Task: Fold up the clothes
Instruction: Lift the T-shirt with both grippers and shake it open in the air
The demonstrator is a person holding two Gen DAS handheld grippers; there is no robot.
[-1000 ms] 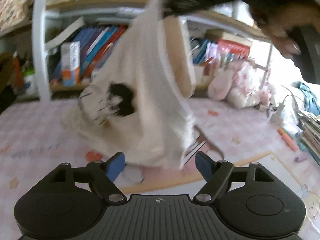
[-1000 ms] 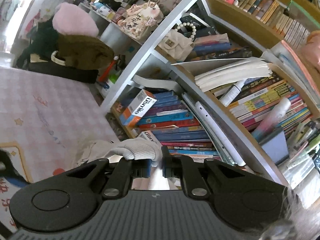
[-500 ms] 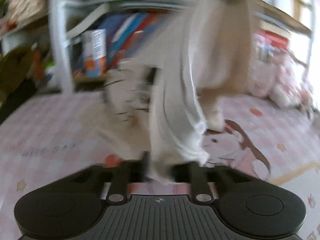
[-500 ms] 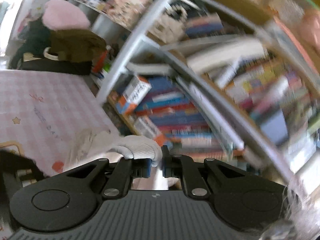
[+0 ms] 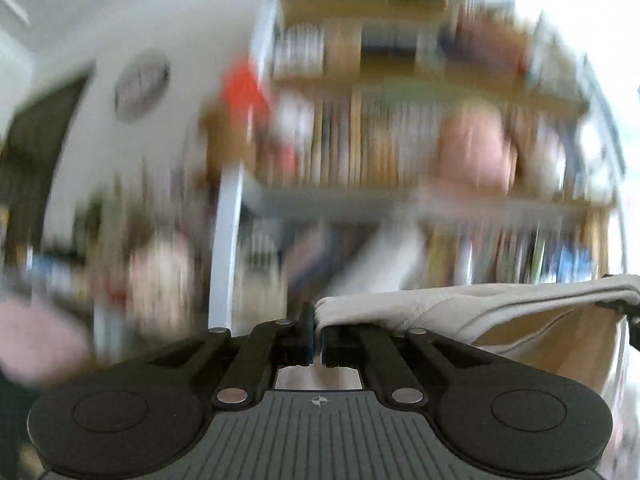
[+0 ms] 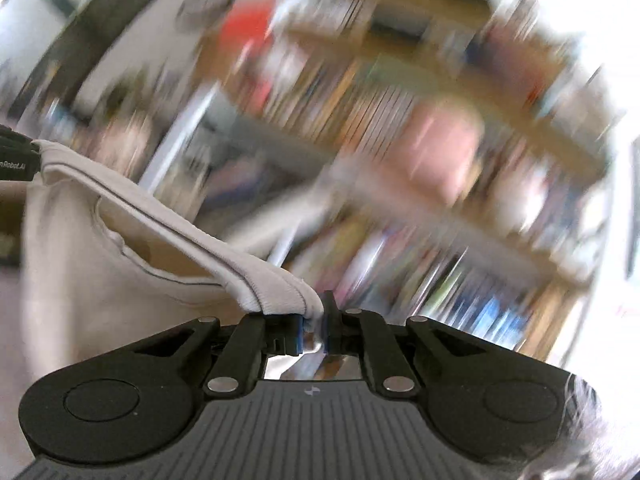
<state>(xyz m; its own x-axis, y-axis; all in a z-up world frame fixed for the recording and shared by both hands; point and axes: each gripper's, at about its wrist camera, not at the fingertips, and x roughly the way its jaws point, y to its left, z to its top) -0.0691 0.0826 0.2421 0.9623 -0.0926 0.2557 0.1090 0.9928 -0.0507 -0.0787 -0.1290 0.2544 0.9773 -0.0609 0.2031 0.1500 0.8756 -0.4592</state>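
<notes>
The left hand-held gripper point(image 5: 316, 334) pinches one end of the garment's point(image 5: 460, 312) ribbed edge; the right hand-held gripper point(image 6: 314, 328) pinches the other. The edge spans between them, airborne, lower frame.

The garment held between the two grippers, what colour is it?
Cream white, plain; the garment shows best in the right wrist view.

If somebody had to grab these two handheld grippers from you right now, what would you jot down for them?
Left gripper: shut on one end of the cream garment.
Right gripper: shut on the garment's other end, at its ribbed edge.
The garment is stretched in the air between both, in front of the bookshelf.
Done: both ends gripped, garment raised.
Left: lay it flat and fold it; no fold shows yet.
</notes>
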